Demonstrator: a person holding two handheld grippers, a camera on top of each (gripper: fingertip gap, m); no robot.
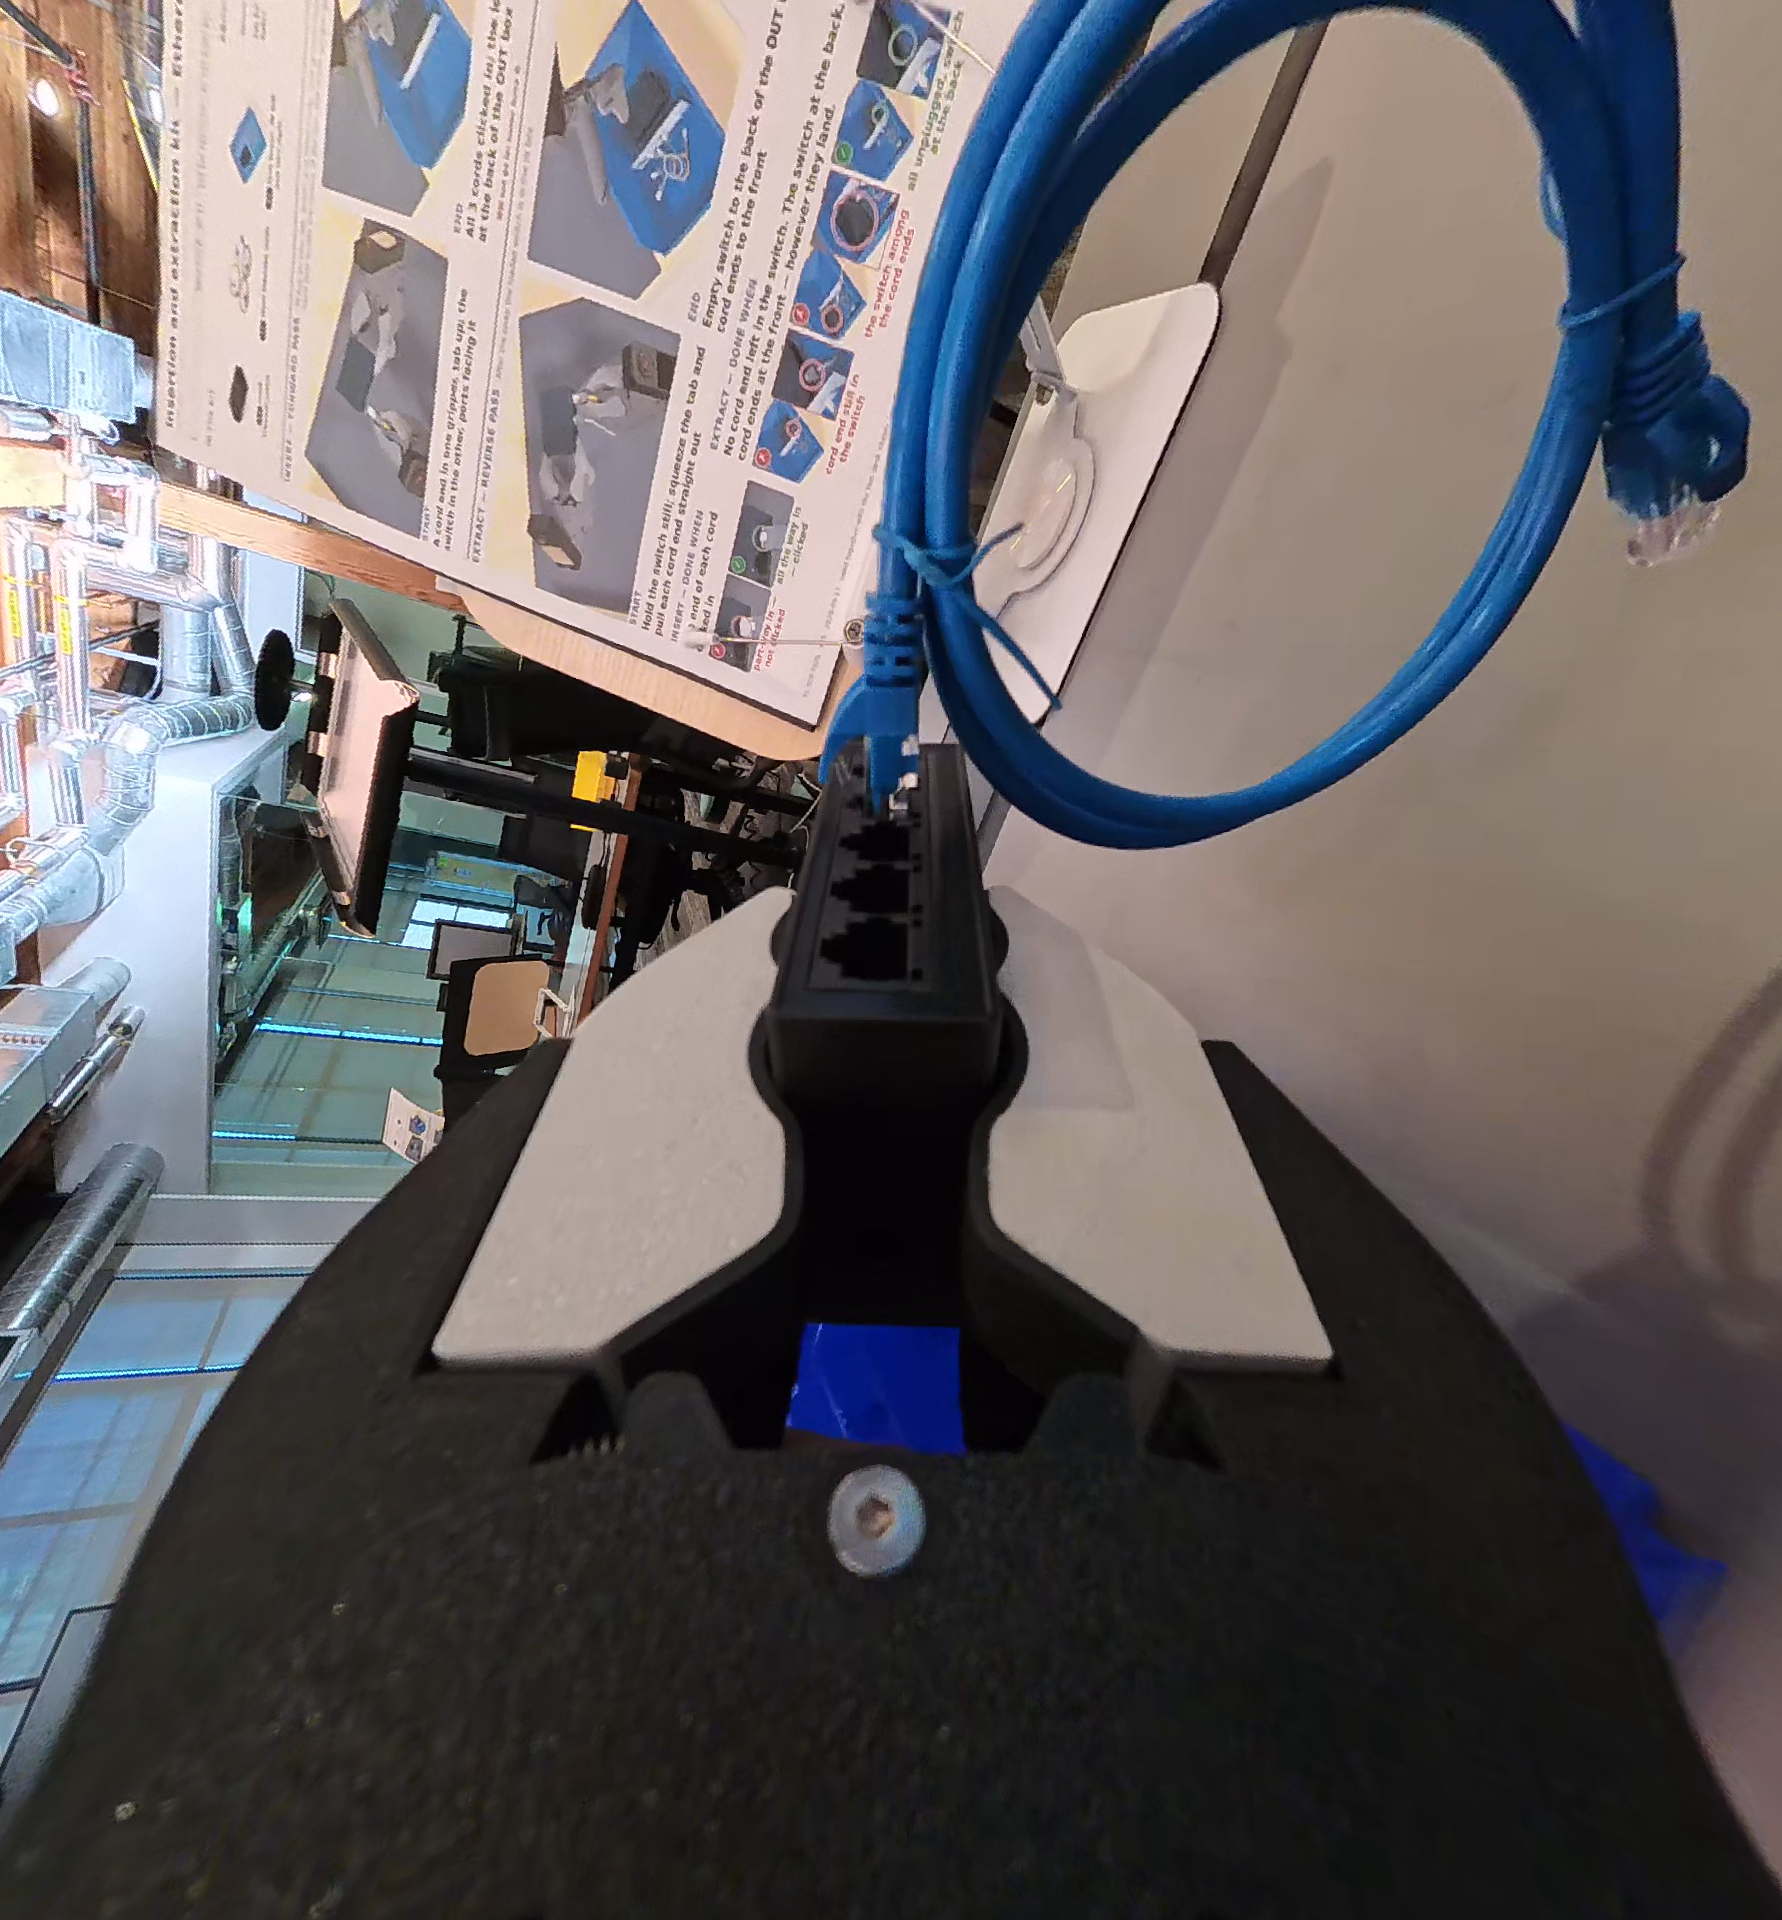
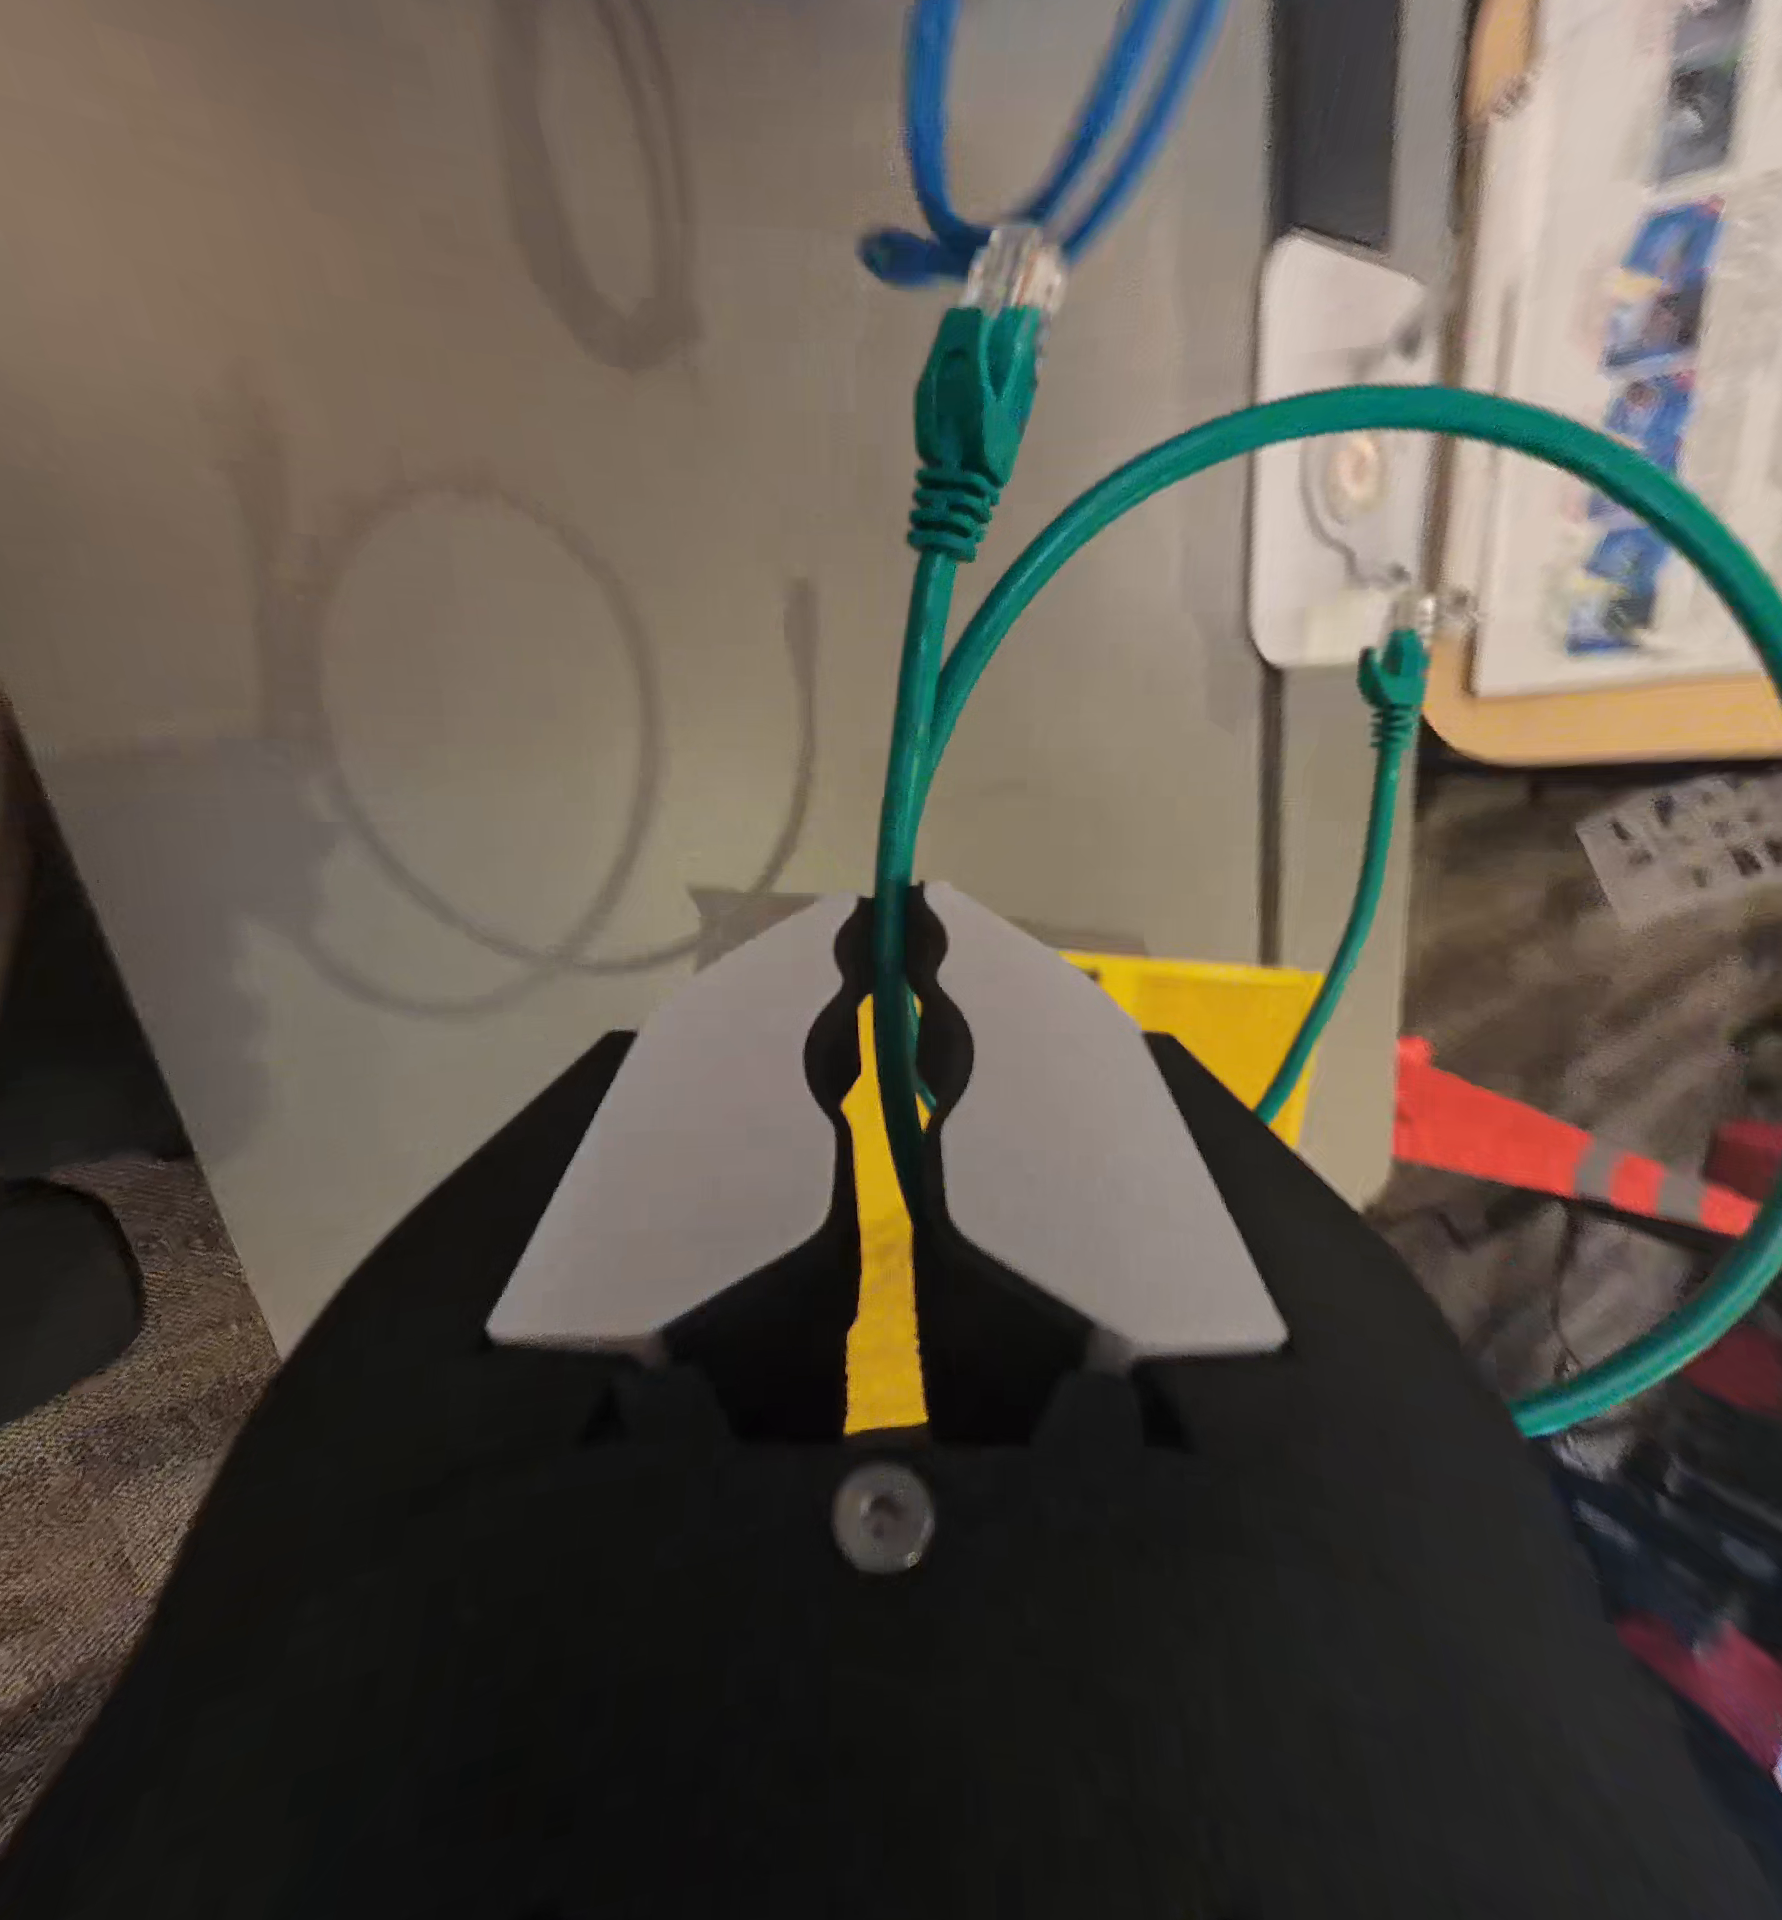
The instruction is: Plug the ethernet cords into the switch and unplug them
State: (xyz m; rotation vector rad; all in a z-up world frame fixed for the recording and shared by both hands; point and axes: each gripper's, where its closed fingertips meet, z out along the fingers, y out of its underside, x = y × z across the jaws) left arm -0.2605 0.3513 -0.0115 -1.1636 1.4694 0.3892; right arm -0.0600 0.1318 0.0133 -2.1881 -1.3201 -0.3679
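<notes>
My left gripper (image 1: 887, 935) is shut on a black ethernet switch (image 1: 882, 956), ports facing the camera. A coiled blue ethernet cord (image 1: 1282, 790) has one plug (image 1: 871, 707) in the switch's far port; its other plug (image 1: 1676, 488) hangs free at upper right. My right gripper (image 2: 902, 914) is shut on a green ethernet cord (image 2: 913, 748), held a little behind its plug (image 2: 970, 405), which points up and away with its clear tip (image 2: 1328, 272) just below the blurred blue cord (image 2: 1032, 135). The green cord loops right; its other plug (image 2: 1394, 675) hangs free.
A grey table surface (image 1: 1489, 935) lies behind the cords. A printed instruction sheet (image 1: 554, 312) lies on a wooden board beside a white plate (image 1: 1105, 416). A yellow box (image 2: 1199, 1029) and red items (image 2: 1552, 1153) sit beyond my right gripper. Blue material (image 1: 1635, 1538) shows under my left gripper.
</notes>
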